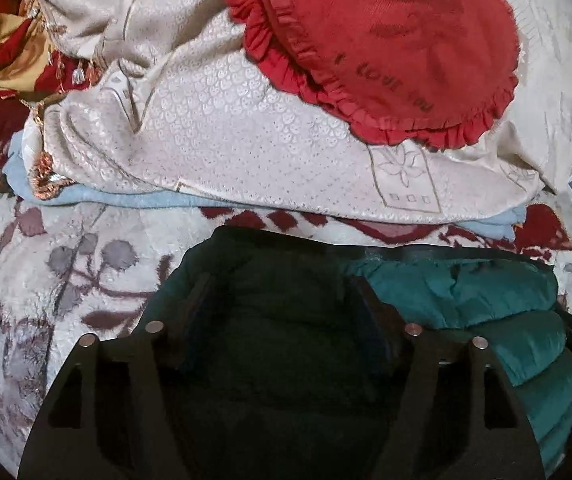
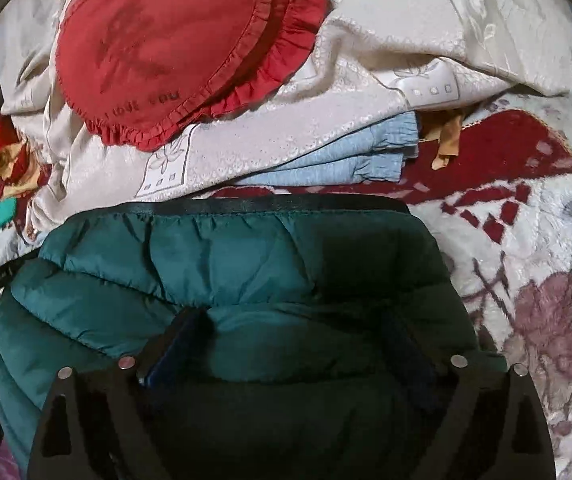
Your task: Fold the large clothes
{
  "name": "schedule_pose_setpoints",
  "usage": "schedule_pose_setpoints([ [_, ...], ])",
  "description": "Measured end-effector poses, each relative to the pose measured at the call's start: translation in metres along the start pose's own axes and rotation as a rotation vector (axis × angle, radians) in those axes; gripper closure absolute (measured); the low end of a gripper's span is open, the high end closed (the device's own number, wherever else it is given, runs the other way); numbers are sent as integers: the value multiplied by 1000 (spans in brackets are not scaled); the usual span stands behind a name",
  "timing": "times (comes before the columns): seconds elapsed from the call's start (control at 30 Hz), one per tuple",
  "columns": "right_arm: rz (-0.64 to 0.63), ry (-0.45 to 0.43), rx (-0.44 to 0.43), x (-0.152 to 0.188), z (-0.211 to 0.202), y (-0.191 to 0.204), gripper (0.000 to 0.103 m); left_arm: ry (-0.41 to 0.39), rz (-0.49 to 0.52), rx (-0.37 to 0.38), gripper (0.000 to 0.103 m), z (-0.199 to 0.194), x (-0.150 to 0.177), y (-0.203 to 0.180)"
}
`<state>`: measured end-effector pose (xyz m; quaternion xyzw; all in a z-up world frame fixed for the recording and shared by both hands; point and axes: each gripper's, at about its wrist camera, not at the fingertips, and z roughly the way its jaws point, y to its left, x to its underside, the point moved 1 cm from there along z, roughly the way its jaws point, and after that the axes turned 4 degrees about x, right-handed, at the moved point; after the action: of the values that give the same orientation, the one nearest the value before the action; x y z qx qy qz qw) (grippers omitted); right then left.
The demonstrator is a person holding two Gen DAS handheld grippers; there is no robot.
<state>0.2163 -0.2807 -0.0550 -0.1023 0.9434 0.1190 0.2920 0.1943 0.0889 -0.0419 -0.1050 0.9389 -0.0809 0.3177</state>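
A teal quilted jacket (image 2: 222, 280) is seen lying folded on a floral blanket (image 2: 533, 280) that covers the bed, its black-trimmed edge turned toward a stack of folded cream cloth (image 1: 246, 152) and pale blue fabric (image 2: 349, 160) at the far side, where a red frilled cushion (image 1: 385, 40) is propped on top. Both hand-held tools are poised directly over the garment: the left gripper (image 1: 282, 304) is held above its left end, jaws parted with only shadowed fabric between them and nothing pinched, while the right gripper (image 2: 289, 328) is held above its right half, jaws spread wide and likewise empty. The jacket's long axis is judged to run side to side across both views, parallel to the near edge of the stack, so each end lies beneath its own gripper and neither hand is markedly nearer. The fold appears largely made; any further move would seem to depend on both ends being taken together.
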Motion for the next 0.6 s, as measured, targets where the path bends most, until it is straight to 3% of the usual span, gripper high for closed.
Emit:
schedule_pose_setpoints([
  [0.1, -14, 16, 6, -1, 2, 7, 2, 45, 9, -6, 33, -5, -4, -2],
  [0.13, -17, 27, 1, -3, 2, 8, 1, 24, 11, -25, 33, -18, -5, -3],
  [0.2, -23, 63, -34, -6, 1, 7, 1, -49, 39, -50, 33, -53, -3, -8],
  [0.3, 20, 37, -61, -3, -29, 0, 2, -199, 188, -118, 30, -133, 16, -28],
  [0.37, 60, -29, -45, 6, -66, -6, 2, -258, 242, -149, 15, -171, 35, -38],
  [0.43, 65, -66, -29, 20, -102, -4, 2, -296, 228, -74, 0, -211, 64, -42],
  [0.5, 38, -90, 6, 45, -149, 5, 2, -278, 148, 43, 0, -227, 83, -35],
  [0.53, 22, -97, 17, 56, -166, 10, 2, -192, 89, 81, 0, -227, 92, -30],
  [0.6, -3, -100, 49, 85, -200, 21, 2, -55, 17, 82, 0, -221, 107, -24],
])
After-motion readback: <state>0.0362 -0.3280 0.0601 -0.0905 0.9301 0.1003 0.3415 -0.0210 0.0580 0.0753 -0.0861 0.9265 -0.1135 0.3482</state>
